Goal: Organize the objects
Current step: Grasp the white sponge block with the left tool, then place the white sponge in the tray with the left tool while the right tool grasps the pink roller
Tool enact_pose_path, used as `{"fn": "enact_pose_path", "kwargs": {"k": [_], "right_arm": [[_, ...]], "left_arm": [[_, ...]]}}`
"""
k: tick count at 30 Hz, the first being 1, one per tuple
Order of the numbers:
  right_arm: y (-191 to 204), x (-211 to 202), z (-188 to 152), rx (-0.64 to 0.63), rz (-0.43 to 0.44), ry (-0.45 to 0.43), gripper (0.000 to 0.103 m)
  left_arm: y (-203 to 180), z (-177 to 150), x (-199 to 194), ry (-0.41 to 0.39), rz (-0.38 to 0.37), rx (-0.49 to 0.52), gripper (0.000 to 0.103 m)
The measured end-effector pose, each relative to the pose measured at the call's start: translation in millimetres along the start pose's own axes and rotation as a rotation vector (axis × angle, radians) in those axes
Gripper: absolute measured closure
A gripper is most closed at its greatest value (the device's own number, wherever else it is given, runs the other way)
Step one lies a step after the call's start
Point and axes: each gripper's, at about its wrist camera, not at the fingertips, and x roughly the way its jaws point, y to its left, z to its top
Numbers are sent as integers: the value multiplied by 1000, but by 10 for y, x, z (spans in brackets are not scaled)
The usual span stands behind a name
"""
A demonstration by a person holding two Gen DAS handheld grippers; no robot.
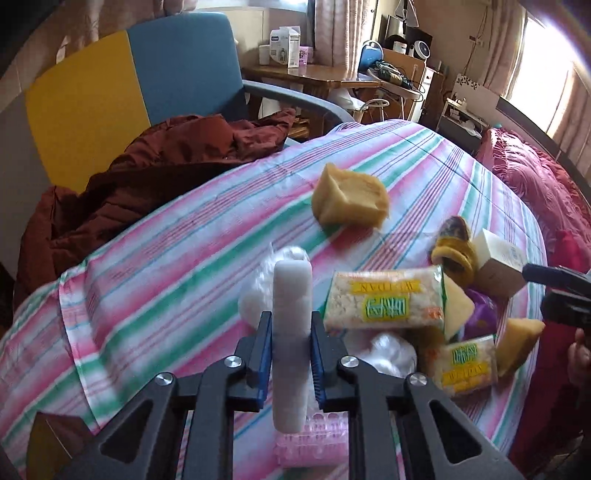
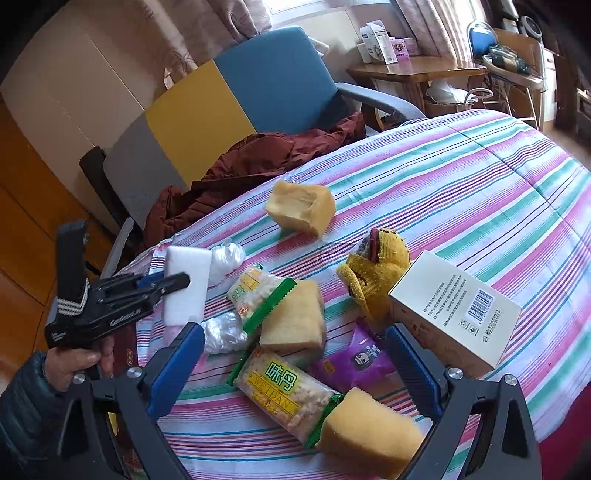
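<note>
Left gripper (image 1: 290, 341) pinches a white foam block (image 1: 291, 343) above the striped bedspread (image 1: 155, 266), beside the snack packets (image 2: 284, 398); the soft foam could slip. Right gripper (image 2: 295, 373) jaws hang wide, empty.

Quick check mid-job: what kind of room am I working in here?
Most likely a lived-in bedroom: the objects lie on a bed with a striped sheet, an armchair holds a jacket, and curtains hang behind.
</note>
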Motion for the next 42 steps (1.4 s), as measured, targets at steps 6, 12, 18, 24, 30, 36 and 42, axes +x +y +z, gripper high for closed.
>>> {"fn": "enact_pose_path", "kwargs": {"k": [6, 12, 18, 24, 30, 36, 42], "right_arm": [[74, -1, -17, -44, -32, -9, 4], [365, 25, -116, -174, 12, 21, 4], [1037, 200, -402, -422, 106, 142, 14], [1450, 599, -524, -518, 122, 255, 16], [1567, 1187, -487, -535, 22, 347, 16], [1689, 1385, -551, -578, -21, 351, 40], [1911, 1071, -619, -625, 0, 258, 40]], "left_arm": [[57, -235, -341, -56, -30, -108, 86], [173, -468, -963, -158, -8, -192, 86], [297, -942, -1609, -252, 37, -276, 86], [522, -1513, -2040, -309, 97, -402, 86], [781, -2148, -2310, -322, 169, -531, 86], [1056, -2733, -2429, -294, 255, -657, 86], [1295, -3114, -2500, -268, 355, -777, 86]]}}
